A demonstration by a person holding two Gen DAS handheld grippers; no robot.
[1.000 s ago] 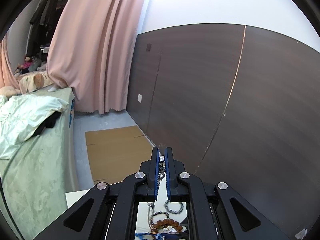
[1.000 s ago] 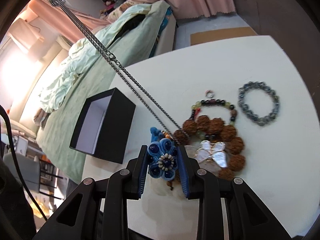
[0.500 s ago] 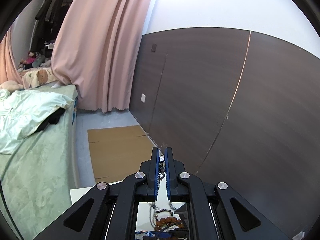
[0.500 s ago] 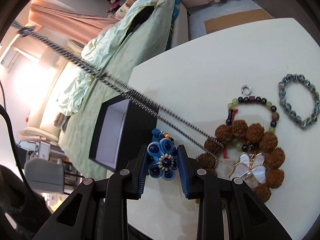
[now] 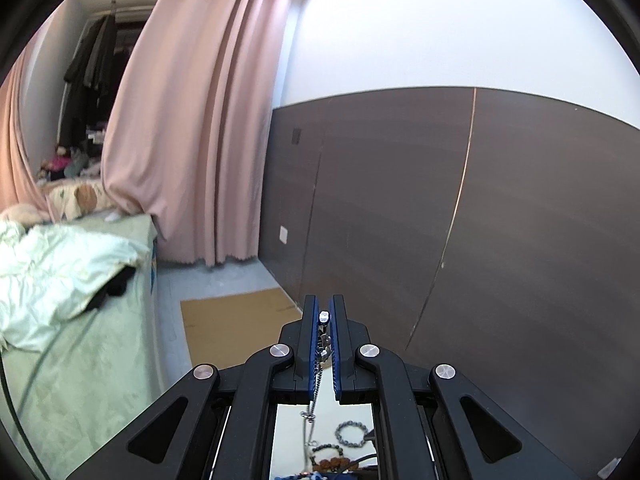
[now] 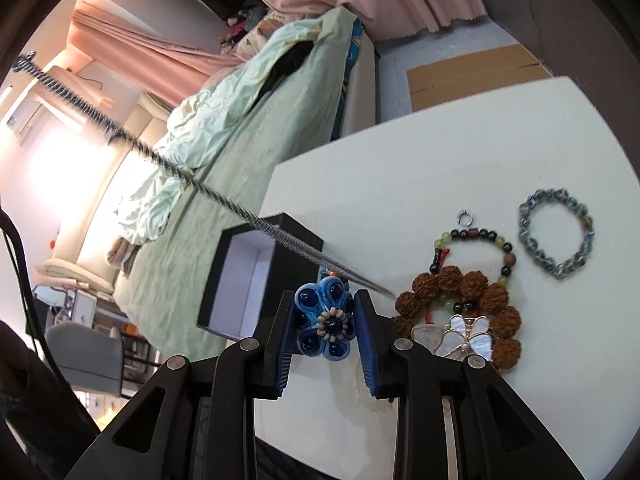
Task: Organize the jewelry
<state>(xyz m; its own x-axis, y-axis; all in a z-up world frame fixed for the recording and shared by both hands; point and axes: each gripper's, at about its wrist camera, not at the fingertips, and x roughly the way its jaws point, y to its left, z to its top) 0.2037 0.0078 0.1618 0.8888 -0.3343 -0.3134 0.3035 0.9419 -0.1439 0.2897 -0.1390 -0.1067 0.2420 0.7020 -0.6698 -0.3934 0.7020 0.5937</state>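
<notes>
a metal chain [image 6: 224,200] is running taut from the pile of jewelry on the white bench [image 6: 400,168] up and away to the upper left, blurred along much of its length. its far end is sitting pinched in the left gripper [image 5: 324,320], whose blue fingers [image 5: 311,344] are nearly closed on the links, the rest hanging down between them toward the bench. the chain is looking limp, light and slippery, likely to snag on the brown seed beads [image 6: 464,292] it is trailing from; an end link or clasp seems the surest place to hold. the right gripper [image 6: 325,322] is clamping a blue fabric flower [image 6: 324,322] with dark beads between narrow-set fingers [image 6: 366,340], a soft, light piece best taken by its sides, as here. just beyond it an open black box [image 6: 248,280] with a pale lining is standing at the bench's edge. to the right a shell butterfly [image 6: 468,334] is lying on the seed beads, a mixed bead bracelet [image 6: 476,240] above them, a small silver ring [image 6: 465,216] touching that, and a grey-blue bracelet [image 6: 556,236] apart. a bed [image 6: 248,112] with green covers is behind. no brand, label or writing is readable.
</notes>
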